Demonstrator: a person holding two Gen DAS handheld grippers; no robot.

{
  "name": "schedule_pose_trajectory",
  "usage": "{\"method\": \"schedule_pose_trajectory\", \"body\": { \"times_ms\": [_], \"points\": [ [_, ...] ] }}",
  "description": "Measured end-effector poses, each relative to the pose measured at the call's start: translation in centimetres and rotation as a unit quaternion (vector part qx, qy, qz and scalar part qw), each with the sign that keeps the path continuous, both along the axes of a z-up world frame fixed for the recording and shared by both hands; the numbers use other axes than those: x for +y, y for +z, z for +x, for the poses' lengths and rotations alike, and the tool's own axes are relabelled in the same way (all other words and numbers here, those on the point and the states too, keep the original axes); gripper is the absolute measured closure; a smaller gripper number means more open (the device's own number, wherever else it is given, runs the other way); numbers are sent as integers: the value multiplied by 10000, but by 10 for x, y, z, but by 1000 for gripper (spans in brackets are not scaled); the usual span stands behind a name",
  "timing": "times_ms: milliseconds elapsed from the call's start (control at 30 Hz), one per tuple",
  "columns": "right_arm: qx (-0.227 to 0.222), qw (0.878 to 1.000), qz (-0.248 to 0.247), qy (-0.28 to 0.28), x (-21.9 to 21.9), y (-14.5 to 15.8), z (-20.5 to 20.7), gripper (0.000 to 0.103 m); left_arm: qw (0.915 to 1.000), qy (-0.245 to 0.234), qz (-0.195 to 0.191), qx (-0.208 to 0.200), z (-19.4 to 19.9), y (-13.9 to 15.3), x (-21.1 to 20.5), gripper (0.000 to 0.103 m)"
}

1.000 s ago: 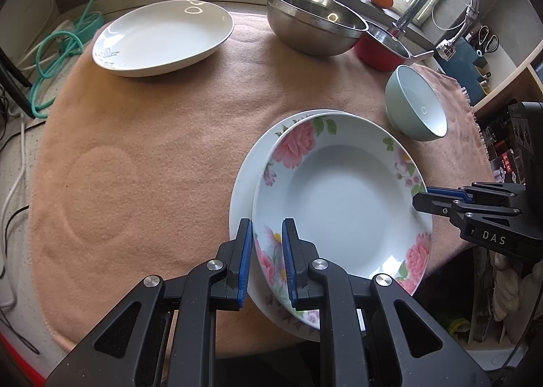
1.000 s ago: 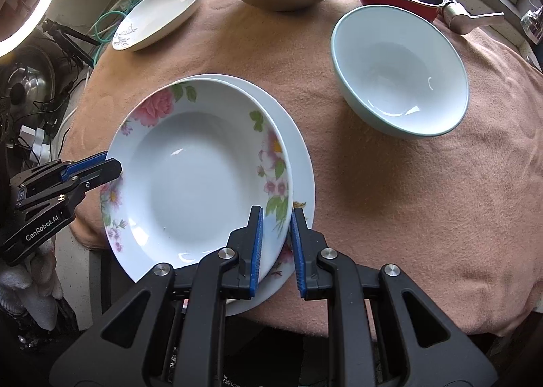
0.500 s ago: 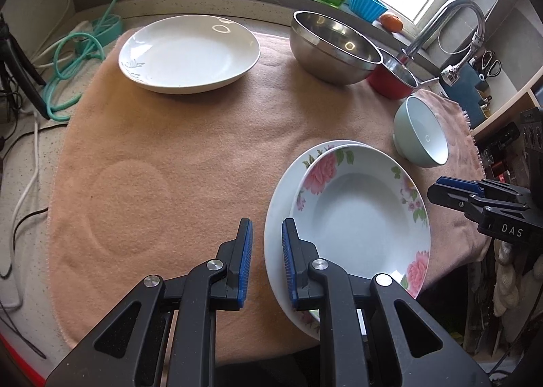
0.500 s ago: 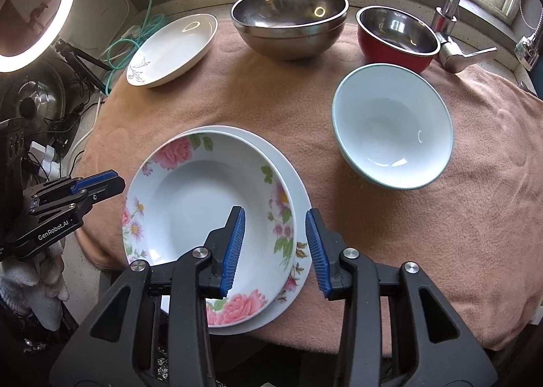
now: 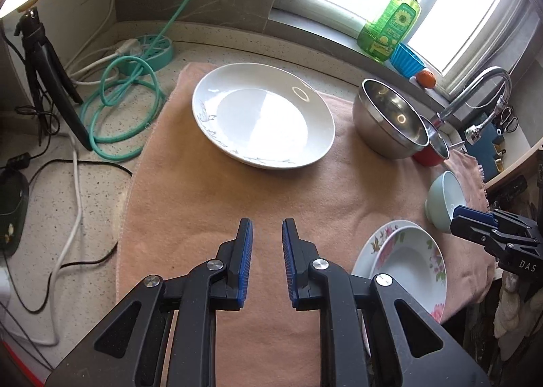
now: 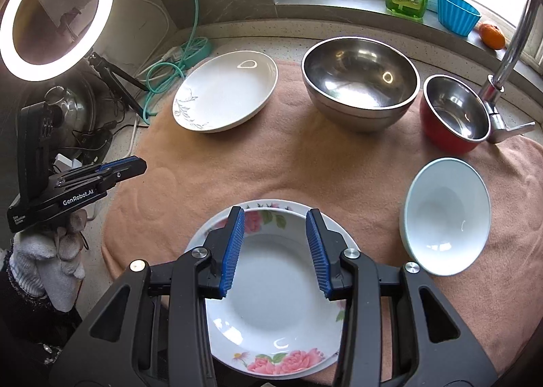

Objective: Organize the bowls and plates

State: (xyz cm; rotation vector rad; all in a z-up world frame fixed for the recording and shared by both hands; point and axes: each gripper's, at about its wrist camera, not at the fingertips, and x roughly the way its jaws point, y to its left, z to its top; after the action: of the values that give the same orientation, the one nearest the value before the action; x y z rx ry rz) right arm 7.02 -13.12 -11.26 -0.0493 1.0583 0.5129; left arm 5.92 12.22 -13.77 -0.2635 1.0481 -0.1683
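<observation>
— Plates were what I had in hand just then: the floral plate point(image 6: 271, 312) sat nested in a second floral plate point(image 6: 200, 237) at the near edge of the peach towel point(image 6: 292, 169), and nothing held either one.

— What were your fingers doing?

— Both pairs were parted and empty. My right gripper point(image 6: 275, 247) hung over the floral stack with its fingers point(image 6: 234, 244) spread wide above the bowl of the top plate, touching nothing that I could see. My left gripper point(image 5: 266, 264) hovered over bare towel, left of that stack, pointing toward the white plate point(image 5: 263, 115) at the far side of the towel.

— So which step was it?

— As I judged it, the floral pair was stacked and the white plate was the last loose one. It lay well apart from the stack, beyond it and to the left.

— And the bowls?

— Untouched. The big steel bowl point(image 6: 359, 85) and the red bowl point(image 6: 454, 115) stood beyond the stack, the pale blue bowl point(image 6: 444, 214) just right of it.

— What did the next move call for?

— Reaching my left fingers to the white plate's near rim, closing one finger over the lip and one under it, then carrying it level onto the stack.
</observation>
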Motion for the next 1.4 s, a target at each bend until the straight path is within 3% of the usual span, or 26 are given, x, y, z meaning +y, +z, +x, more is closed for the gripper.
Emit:
{"method": "schedule_pose_trajectory", "body": {
  "times_ms": [433,900,1400],
  "points": [
    [295,9985,376,-260,49,-2,47,64,9996,-50,149,-248,83,1,44,86],
    [827,9899,704,-913,58,-37,104,64,9996,-282,32,88,166,-21,59,86],
    [1038,9848,639,-1241,67,-61,133,66,9968,-669,12,436,195,-45,54,86]
  ]
}}
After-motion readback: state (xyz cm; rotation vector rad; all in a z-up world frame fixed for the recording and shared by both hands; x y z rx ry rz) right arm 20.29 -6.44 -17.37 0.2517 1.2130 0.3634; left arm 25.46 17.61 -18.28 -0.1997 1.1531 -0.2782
